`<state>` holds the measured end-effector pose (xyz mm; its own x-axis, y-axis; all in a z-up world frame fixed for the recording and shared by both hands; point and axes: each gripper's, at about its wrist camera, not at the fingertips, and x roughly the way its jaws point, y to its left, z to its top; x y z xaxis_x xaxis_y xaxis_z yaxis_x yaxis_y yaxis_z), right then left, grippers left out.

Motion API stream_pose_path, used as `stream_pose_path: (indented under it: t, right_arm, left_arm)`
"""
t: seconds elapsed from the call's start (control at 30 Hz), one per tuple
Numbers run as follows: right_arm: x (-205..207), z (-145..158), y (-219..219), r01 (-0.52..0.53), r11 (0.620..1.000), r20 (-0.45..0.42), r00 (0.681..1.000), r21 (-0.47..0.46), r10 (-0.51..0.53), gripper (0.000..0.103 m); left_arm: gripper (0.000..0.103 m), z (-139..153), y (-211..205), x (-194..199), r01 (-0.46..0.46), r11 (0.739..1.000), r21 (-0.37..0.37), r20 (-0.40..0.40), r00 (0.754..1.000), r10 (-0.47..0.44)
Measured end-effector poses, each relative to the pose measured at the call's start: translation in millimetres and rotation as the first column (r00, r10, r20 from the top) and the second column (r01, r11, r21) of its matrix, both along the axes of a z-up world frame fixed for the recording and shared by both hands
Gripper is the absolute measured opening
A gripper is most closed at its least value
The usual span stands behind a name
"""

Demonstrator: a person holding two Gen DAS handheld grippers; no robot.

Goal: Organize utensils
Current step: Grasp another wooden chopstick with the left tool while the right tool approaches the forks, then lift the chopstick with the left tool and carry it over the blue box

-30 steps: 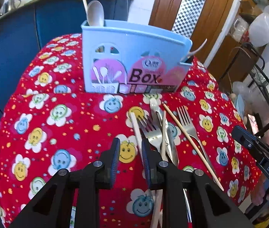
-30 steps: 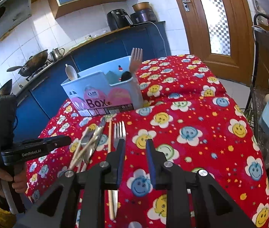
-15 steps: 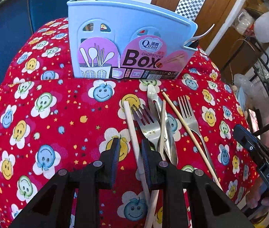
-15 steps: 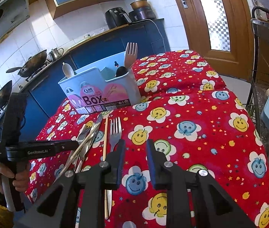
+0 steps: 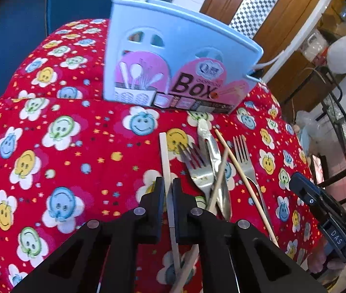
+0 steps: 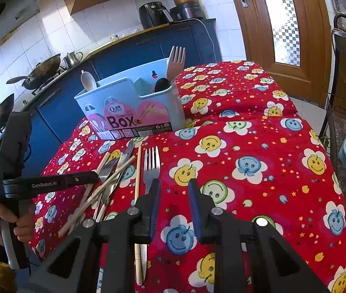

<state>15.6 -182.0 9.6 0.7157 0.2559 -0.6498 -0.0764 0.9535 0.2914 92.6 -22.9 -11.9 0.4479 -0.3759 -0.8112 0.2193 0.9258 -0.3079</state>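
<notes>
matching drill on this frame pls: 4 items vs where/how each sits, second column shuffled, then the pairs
Items:
1. white chopstick
2. white spoon
3. left gripper
4. right gripper

Places or states:
A. standing in the left end of the blue utensil box
B. open, hanging above the tablecloth, holding nothing
C. lying on the cloth at the left edge of the loose pile, between two black fingers
D. closed narrowly around a thin stick

Pairs: 1-C, 2-A, 3-D, 4-B
</notes>
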Motion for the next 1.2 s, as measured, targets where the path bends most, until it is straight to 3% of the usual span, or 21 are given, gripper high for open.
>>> stream_pose_path:
  t: [0.23, 0.63, 0.97, 1.2]
  right_arm:
    - [9.0, 1.0, 6.3, -0.008, 0.999, -0.036, 0.999, -0.035, 0.007, 0.025]
    - [41.2, 0.4, 27.2, -0.1, 0.991, -0.118, 0.989, -0.086, 0.09, 0.027]
    - [80.5, -11.4, 34.4, -0.156, 0.981, -0.188, 0.973, -0.112, 0.133, 0.03]
    - [98.9, -14.5, 30.4, -0.224, 0.974, -0.189, 0.959, -0.046, 0.211, 0.031]
  left_arm:
    - [0.006, 18.6, 30.4, -6.4, -0.055, 0.998, -0.027, 0.13, 0.99, 0.058]
    - [0.006, 44.0, 58.7, -8.4, -0.094, 0.993, -0.076, 0.273, 0.956, 0.111]
    - [0.006, 52.3, 67.8, -11.2, -0.098, 0.99, -0.105, 0.331, 0.935, 0.128]
    - [0.006, 52.7, 68.2, -9.4, -0.09, 0.987, -0.131, 0.338, 0.932, 0.13]
